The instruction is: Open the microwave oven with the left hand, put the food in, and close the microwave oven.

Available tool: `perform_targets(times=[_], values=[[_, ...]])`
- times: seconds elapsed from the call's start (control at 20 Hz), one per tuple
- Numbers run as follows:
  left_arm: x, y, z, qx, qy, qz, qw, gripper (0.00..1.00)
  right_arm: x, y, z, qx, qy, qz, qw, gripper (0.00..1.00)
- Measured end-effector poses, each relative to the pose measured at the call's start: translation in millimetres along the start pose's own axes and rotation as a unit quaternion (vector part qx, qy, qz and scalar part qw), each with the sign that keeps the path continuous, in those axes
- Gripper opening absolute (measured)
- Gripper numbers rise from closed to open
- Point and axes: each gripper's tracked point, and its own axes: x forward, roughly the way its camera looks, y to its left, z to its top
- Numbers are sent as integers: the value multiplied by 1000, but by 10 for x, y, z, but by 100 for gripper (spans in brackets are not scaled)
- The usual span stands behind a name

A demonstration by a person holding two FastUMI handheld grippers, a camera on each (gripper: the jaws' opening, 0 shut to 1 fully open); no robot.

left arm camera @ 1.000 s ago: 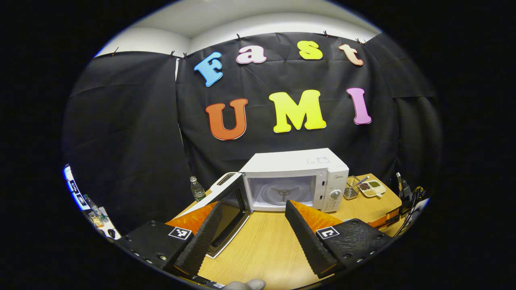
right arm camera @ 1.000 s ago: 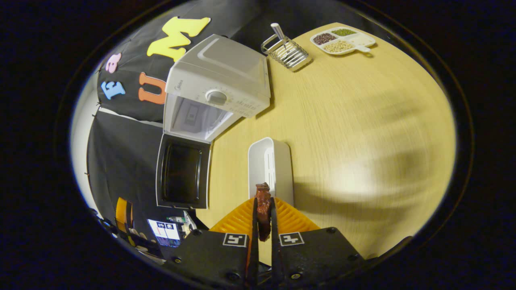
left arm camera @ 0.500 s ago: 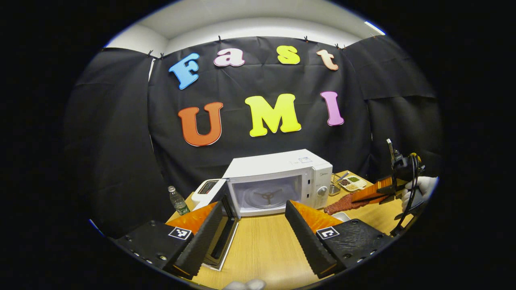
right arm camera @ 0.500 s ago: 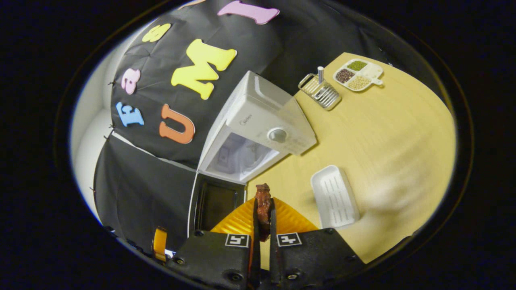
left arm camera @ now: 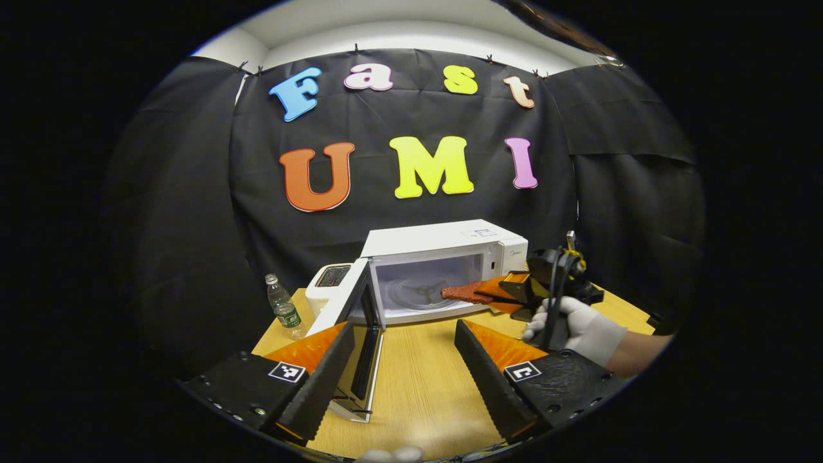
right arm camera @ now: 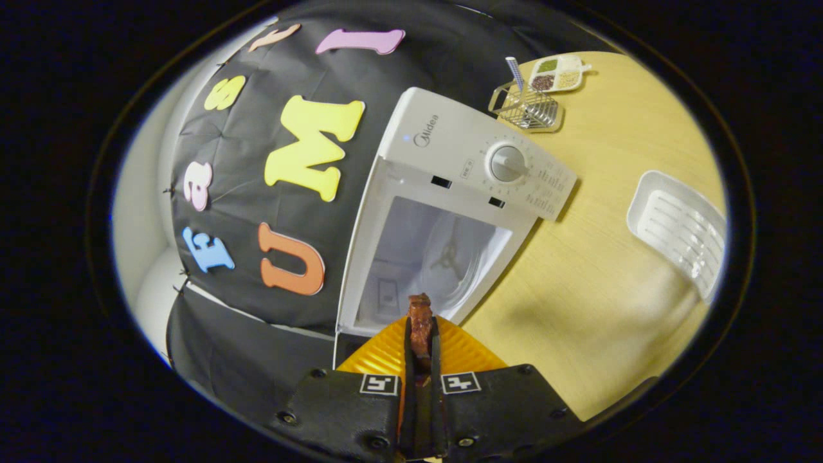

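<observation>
The white microwave (left arm camera: pixel 443 247) stands at the back of the wooden table (left arm camera: pixel 418 386), its door (left arm camera: pixel 360 315) swung open to the left and its cavity lit. My left gripper (left arm camera: pixel 402 360) is open near the table's front, holding nothing. A gloved hand (left arm camera: pixel 578 325) holds my right gripper (left arm camera: pixel 498 297) just in front of the cavity mouth. It is shut on a reddish-brown strip of food (left arm camera: pixel 464 292). In the right gripper view the food (right arm camera: pixel 420 321) points at the microwave (right arm camera: pixel 463 193) opening with its glass turntable (right arm camera: pixel 453 254).
A toaster (left arm camera: pixel 328 283) and a plastic bottle (left arm camera: pixel 283 312) stand left of the microwave. An empty white tray (right arm camera: pixel 678 228) lies on the table (right arm camera: pixel 598 276) to the right; a wire rack (right arm camera: pixel 527 109) and a divided dish of beans (right arm camera: pixel 556 71) sit farther back.
My right gripper carried the food up from the white tray and leftwards to the microwave opening. My left gripper stayed open and drew back slightly from the door.
</observation>
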Motion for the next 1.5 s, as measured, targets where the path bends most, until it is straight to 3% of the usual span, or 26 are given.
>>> perform_targets(times=[0.15,0.25,0.3,0.35,0.4,0.55,0.6,0.65,0.7,0.75,0.8,0.85,0.9,1.0,1.15,1.2,1.25,1.3,1.4,1.45,1.5], values=[[3,103,-166,-11,4,15,1000,96,499,-184,15,13,-66,-27,997,11],[1,165,-244,-25,9,21,999,96,916,-194,-7,35,-80,-28,996,11],[-4,188,-285,-34,10,23,999,89,1085,-170,-63,35,-76,-21,996,11],[5,238,-289,-34,7,30,999,88,1257,-191,-98,25,-78,-26,996,11],[23,285,-321,-32,10,36,999,96,1379,-254,-82,15,-87,-41,995,11],[40,349,-349,-35,13,39,999,96,1619,-326,-18,-25,-119,-49,991,12],[28,369,-339,-36,9,39,999,89,1643,-299,-29,-46,-124,-51,990,4],[38,374,-350,-35,10,39,999,89,1702,-282,-19,-75,-131,-54,987,4],[34,380,-385,-33,12,40,999,95,1769,-258,-29,-96,-130,-56,985,4],[43,381,-401,-34,14,39,999,95,1823,-241,-35,-118,-131,-58,983,14],[48,393,-402,-36,15,40,998,95,1832,-248,-39,-143,-131,-66,979,6],[64,410,-399,-39,16,40,998,95,1830,-254,-22,-178,-133,-75,972,17],[66,414,-401,-44,16,41,998,95,1843,-267,-15,-211,-133,-84,965,10],[72,418,-413,-52,19,40,998,95,1842,-295,10,-255,-131,-97,953,12],[96,395,-436,-58,25,36,997,95,1851,-309,67,-315,-125,-111,934,41],[104,397,-425,-55,24,37,997,95,1823,-305,60,-331,-127,-114,928,47],[112,386,-417,-55,23,36,998,95,1812,-291,91,-343,-134,-115,923,60],[117,376,-420,-54,24,35,998,95,1787,-280,116,-356,-138,-116,917,66],[152,339,-399,-52,22,34,998,95,1749,-294,127,-369,-130,-118,913,100],[169,321,-388,-52,20,32,998,95,1724,-282,133,-371,-128,-115,913,91],[185,303,-363,-52,18,31,998,95,1685,-270,151,-370,-126,-113,913,91]])
